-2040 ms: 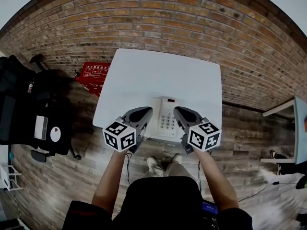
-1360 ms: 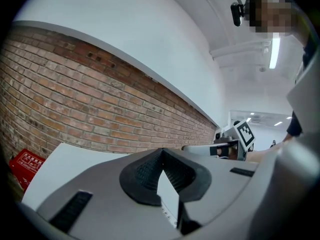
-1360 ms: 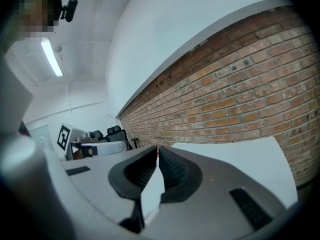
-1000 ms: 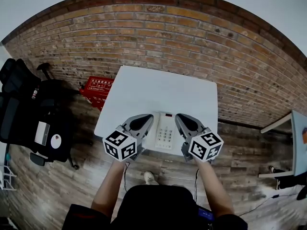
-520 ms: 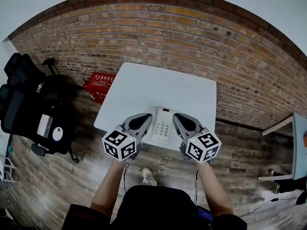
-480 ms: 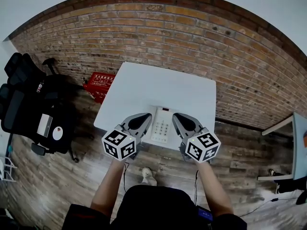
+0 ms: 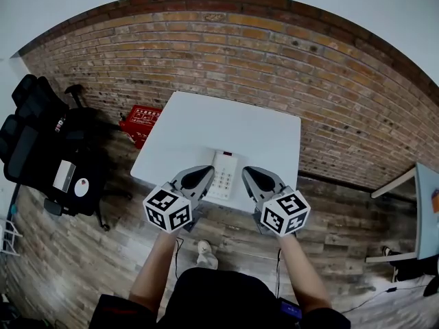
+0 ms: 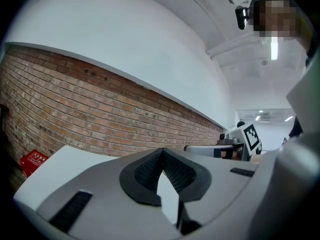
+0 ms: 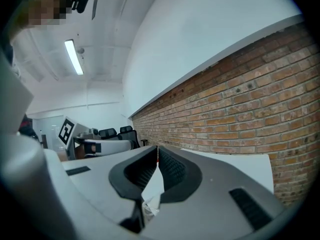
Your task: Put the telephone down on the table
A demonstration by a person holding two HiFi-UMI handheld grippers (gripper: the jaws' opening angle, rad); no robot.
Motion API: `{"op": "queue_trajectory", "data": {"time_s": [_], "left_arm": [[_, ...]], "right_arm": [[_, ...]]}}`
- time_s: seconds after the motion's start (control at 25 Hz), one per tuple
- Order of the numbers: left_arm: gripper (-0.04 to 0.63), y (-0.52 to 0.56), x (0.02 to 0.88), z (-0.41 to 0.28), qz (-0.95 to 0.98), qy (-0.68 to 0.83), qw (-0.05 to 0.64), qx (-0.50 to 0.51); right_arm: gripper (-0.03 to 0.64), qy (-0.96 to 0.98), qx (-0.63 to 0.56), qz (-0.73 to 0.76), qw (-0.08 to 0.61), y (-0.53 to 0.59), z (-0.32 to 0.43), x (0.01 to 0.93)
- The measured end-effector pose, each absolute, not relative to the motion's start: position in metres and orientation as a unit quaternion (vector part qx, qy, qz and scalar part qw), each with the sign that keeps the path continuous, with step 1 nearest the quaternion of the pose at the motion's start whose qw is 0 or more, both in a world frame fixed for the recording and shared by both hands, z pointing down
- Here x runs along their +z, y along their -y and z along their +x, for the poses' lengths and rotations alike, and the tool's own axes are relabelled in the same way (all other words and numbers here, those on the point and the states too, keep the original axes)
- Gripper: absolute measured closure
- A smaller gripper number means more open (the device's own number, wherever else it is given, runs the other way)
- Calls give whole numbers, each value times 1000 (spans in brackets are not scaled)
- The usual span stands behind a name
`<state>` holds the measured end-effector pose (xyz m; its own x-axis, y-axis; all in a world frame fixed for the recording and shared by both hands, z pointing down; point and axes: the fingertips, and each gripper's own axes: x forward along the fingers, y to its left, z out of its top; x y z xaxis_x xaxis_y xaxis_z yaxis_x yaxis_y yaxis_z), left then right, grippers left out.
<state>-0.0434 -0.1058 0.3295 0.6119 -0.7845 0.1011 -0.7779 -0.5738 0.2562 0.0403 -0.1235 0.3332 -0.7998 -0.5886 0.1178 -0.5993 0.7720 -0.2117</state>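
Facing the brick wall [image 7: 226, 53], we saw the white table [image 7: 206, 125] with the telephone [image 7: 223, 173] lying flat near its front edge. Our left gripper [image 7: 206, 172] and right gripper [image 7: 248, 174] hovered just beside the telephone, one on each side, both with jaws closed on nothing.

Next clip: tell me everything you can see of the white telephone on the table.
The white plastic desk telephone is a slim rectangle lying flat and face up near the front edge of the white table. It shows a grid of grey keys and a small dark window at its far end. It sits between the left gripper and the right gripper, both shut and holding nothing.
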Motion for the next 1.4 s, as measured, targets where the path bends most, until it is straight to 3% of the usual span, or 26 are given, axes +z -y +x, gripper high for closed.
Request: {"op": "queue_trajectory", "data": {"time_s": [1.4], "left_arm": [[587, -8, 311, 30, 885, 453, 109, -4]], "right_arm": [[604, 954, 99, 283, 12, 14, 91, 330]]}}
